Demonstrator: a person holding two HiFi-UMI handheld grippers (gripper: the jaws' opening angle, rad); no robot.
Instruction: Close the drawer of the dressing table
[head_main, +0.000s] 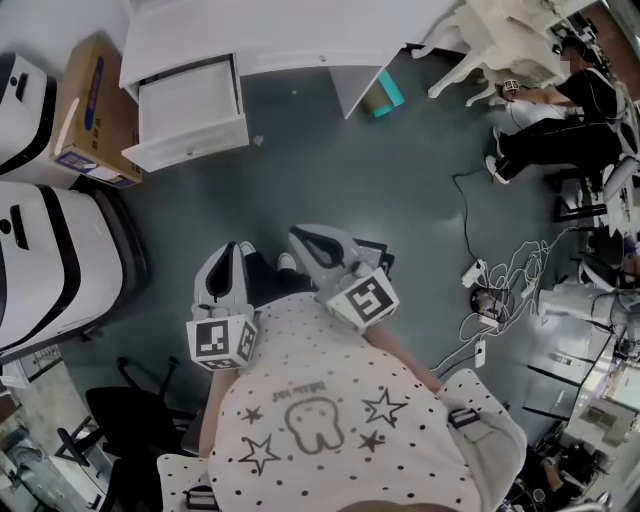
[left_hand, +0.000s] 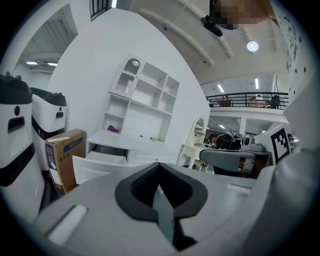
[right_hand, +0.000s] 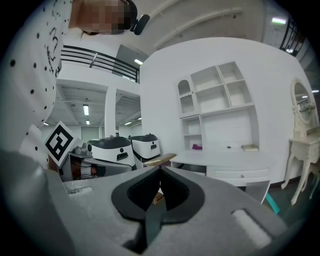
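Along the floor's left edge stand two white-and-black machines (head_main: 45, 255). Just beyond them, near the far left corner, a cardboard box (head_main: 92, 112) sits beside the dressing table (head_main: 290, 35), which runs along the floor's far edge. The drawer (head_main: 190, 112) at the table's left end is pulled right out, its white inside showing and its front panel nearest me. It is well apart from both my tools.

My left gripper (head_main: 240, 252) is close in front of my body and points towards the table. Its fingers are pressed together at the tips with nothing between them. Over its closed tips I see the open drawer ahead and to the left. My right gripper (head_main: 298, 236) sits just beside the left one, and its fingers are also closed tip to tip and empty.

Further right, a teal object (head_main: 386, 98) lies on the floor at the table's right end. A power strip (head_main: 470, 272) and loose white cables (head_main: 520, 270) trail towards the floor's right edge, where a person in dark clothes (head_main: 560, 115) sits by a white chair (head_main: 480, 45).
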